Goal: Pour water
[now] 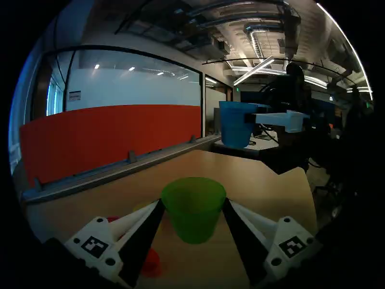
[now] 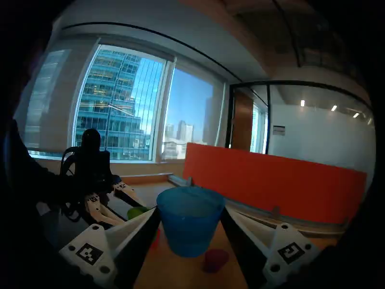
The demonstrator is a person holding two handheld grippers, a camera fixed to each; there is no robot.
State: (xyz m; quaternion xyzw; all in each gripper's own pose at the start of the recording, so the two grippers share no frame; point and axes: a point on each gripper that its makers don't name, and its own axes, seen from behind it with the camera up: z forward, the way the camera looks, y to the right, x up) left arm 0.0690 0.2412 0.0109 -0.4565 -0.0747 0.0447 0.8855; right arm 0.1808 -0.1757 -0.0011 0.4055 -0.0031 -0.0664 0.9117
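Now, gripping a green cup (image 1: 193, 214) with the left hand-held gripper (image 1: 193, 202) — both fingers pressed to its sides, rim up, upright. Holding it low over the tan surface (image 1: 269, 183), close to the camera; cannot tell whether resting on it or held clear. Gripping a blue cup (image 2: 190, 221) the same way with the right hand-held gripper (image 2: 190, 210): fingers clamped on either wall, upright, no spill to be seen. From the left gripper view, carried high and well apart from the green one, off to the far right. Cannot tell from either view how much water sits in either cup. Judging by height, taking the blue for the pourer.

Judged as the approach, pour not yet begun. To do it well:

- Bring the blue lip just above and just inside the green rim, not beside it.
- Hold the green cup level and steady — better set down on the surface than hung in the air.
- Tilt slowly from the wrist, lip leading, and watch for the stream landing inside.
- Mind the squeeze: risk of buckling thin walls, or of slipping if slackened mid-tilt.
- Steer clear of the small red thing (image 1: 152, 262) lying on the surface below the left fingers.
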